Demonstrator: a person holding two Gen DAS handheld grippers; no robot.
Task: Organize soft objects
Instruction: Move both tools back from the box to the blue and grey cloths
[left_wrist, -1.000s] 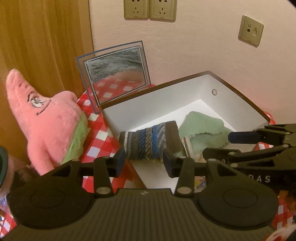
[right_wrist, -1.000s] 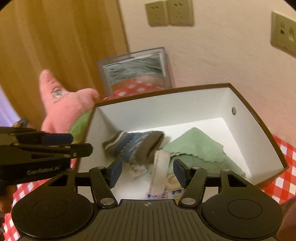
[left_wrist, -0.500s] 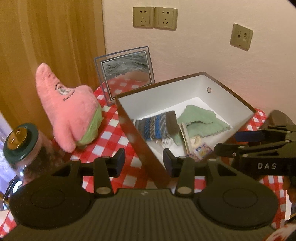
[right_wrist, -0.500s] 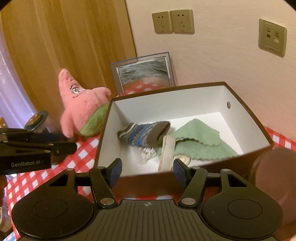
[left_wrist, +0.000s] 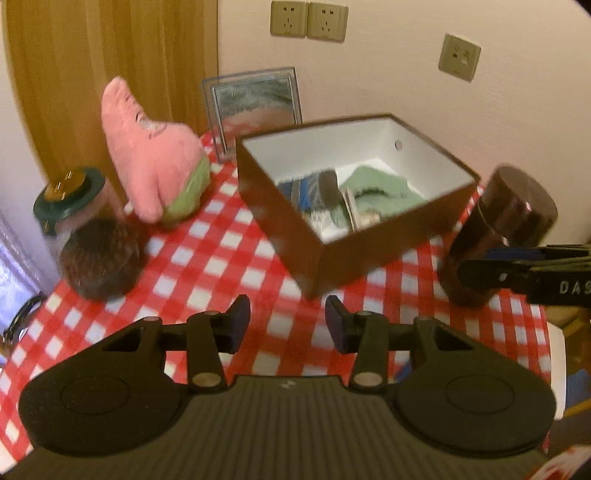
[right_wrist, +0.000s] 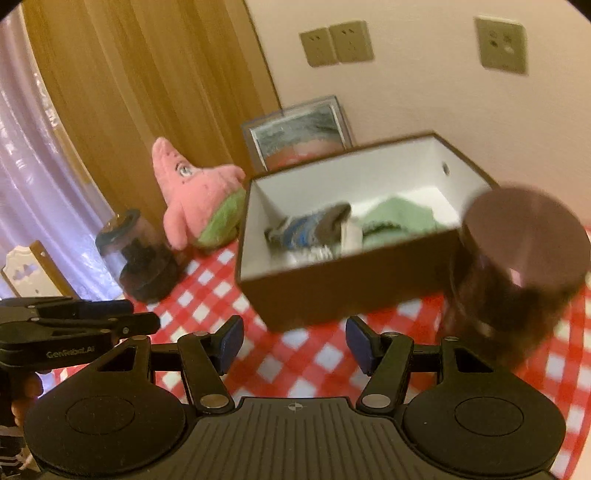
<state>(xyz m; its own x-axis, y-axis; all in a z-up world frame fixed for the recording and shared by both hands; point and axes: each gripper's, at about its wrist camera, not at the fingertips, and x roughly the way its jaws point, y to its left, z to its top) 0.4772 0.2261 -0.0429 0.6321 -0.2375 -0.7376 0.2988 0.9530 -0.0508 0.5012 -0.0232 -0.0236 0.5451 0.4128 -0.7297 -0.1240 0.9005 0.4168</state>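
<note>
A brown box (left_wrist: 354, 254) (right_wrist: 332, 288) with a white inside stands on the red checked tablecloth (left_wrist: 221, 266). In it lie a striped sock (left_wrist: 310, 188) (right_wrist: 306, 229) and a green cloth (left_wrist: 380, 184) (right_wrist: 399, 218). A pink star plush toy (left_wrist: 151, 155) (right_wrist: 199, 195) leans left of the box. My left gripper (left_wrist: 287, 325) is open and empty over the cloth, in front of the box's near corner. My right gripper (right_wrist: 293, 341) is open and empty too, also short of the box. Each gripper shows at the edge of the other's view.
A dark brown cylinder jar (left_wrist: 502, 232) (right_wrist: 517, 269) stands right of the box. A glass jar with a green lid (left_wrist: 74, 218) (right_wrist: 136, 254) lies at the left. A framed picture (left_wrist: 255, 107) leans on the wall with sockets (left_wrist: 308, 20). An orange curtain hangs behind.
Both grippers have drawn back from over the box toward the table's near side. The sock stays in the box. The jars have come into view.
</note>
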